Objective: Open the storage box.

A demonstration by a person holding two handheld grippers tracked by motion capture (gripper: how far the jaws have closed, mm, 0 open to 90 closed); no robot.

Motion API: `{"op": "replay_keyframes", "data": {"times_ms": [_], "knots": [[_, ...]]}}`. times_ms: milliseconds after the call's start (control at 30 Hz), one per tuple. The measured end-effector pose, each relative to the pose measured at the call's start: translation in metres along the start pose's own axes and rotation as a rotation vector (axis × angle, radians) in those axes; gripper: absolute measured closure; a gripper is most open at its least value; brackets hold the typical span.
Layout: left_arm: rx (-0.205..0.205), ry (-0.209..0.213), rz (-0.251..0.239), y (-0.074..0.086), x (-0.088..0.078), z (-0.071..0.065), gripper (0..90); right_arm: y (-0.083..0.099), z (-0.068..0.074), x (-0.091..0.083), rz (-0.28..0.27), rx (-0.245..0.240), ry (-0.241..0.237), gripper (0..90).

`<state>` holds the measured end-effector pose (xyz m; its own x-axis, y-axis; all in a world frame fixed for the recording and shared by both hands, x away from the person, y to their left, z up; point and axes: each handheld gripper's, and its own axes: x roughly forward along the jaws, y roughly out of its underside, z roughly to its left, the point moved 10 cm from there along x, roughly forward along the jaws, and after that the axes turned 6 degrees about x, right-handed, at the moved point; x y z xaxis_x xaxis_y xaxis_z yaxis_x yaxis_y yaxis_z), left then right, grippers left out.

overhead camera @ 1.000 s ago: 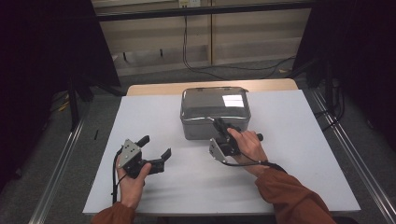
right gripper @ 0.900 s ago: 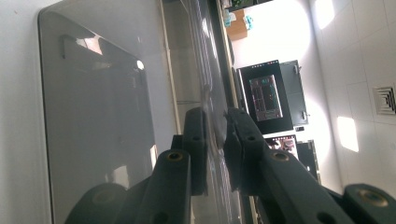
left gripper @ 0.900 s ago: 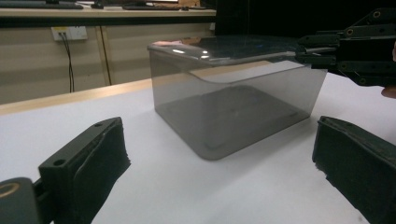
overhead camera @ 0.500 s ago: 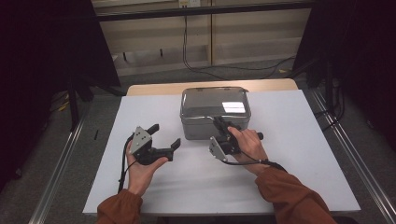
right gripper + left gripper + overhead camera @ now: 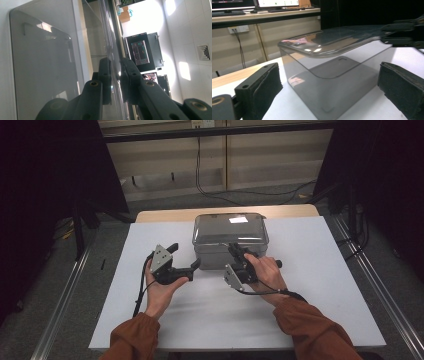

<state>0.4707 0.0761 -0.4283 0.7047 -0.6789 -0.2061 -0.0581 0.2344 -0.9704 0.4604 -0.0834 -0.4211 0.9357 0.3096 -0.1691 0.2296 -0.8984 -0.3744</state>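
Your right tool (image 5: 239,256) pinches the lid (image 5: 230,226) rim; your left tool (image 5: 184,258) gapes empty, so lifting may drag the unbraced smoky plastic box (image 5: 337,82).

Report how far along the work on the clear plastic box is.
Done: the right gripper is shut on the rim of the lid of the smoky clear plastic box, seen pinched between its jaws in the right gripper view. In hand: the left gripper, jaws open, points at the box's left near corner, not touching it. Left: gripping that side; the lid sits on the box, so probably lifting it.
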Motion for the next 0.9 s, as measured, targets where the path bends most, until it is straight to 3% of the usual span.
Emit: {"op": "replay_keyframes", "data": {"times_ms": [400,467,500,633,900], "knots": [[-0.006,-0.012,0.027,0.004,0.029,0.011,7.5,-0.002,-0.008,0.001,-0.010,0.003,0.008,79.7],[0.014,-0.021,0.021,0.001,0.031,0.014,10.2,-0.003,-0.010,0.002,-0.007,-0.001,0.009,79.9],[0.025,-0.036,-0.004,-0.003,0.033,0.017,10.2,-0.003,-0.011,0.001,-0.006,0.005,0.012,79.9],[0.010,-0.056,-0.018,-0.004,0.038,0.023,10.5,-0.004,-0.013,0.002,-0.012,0.009,0.014,79.8],[0.025,-0.039,-0.004,-0.006,0.048,0.024,16.7,-0.003,-0.012,0.002,-0.008,0.005,0.008,79.3]]}}
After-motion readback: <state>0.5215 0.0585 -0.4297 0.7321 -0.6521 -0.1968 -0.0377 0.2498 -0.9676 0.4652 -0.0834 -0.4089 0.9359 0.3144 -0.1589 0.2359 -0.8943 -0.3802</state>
